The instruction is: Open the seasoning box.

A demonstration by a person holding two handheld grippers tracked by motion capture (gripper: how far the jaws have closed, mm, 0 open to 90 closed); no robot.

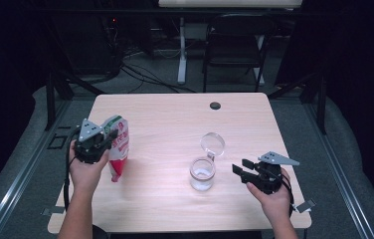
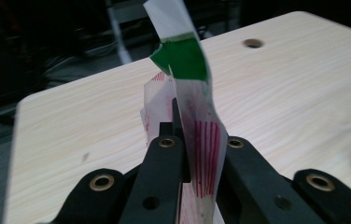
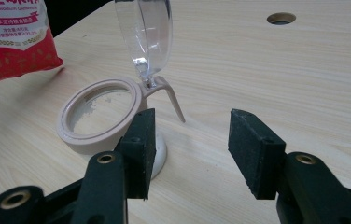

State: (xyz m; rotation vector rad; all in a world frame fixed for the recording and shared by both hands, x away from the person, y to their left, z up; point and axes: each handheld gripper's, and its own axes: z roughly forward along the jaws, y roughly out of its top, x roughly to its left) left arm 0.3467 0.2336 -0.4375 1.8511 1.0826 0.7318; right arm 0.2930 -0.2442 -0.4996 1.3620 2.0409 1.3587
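At the left of the high view, the left tool (image 1: 106,142) is clamped on a thin, glossy red-and-white plastic pouch (image 1: 118,149) that hangs crinkled over the pale wood-grain tabletop (image 1: 175,119). Lower right, the right tool (image 1: 240,168) gapes wide and empty beside a round clear jar (image 1: 202,174), its beige-rimmed lid (image 1: 212,143) flipped up.

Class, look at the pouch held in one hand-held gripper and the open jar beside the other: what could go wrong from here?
1. The left hand-held gripper pinches the red-and-white pouch only by its thin upper part; the pouch could slip or sag.
2. The jar stands free beside the open right hand-held gripper, so a nudge might tip it.
3. Its raised clear lid could block pouring and cause spills.
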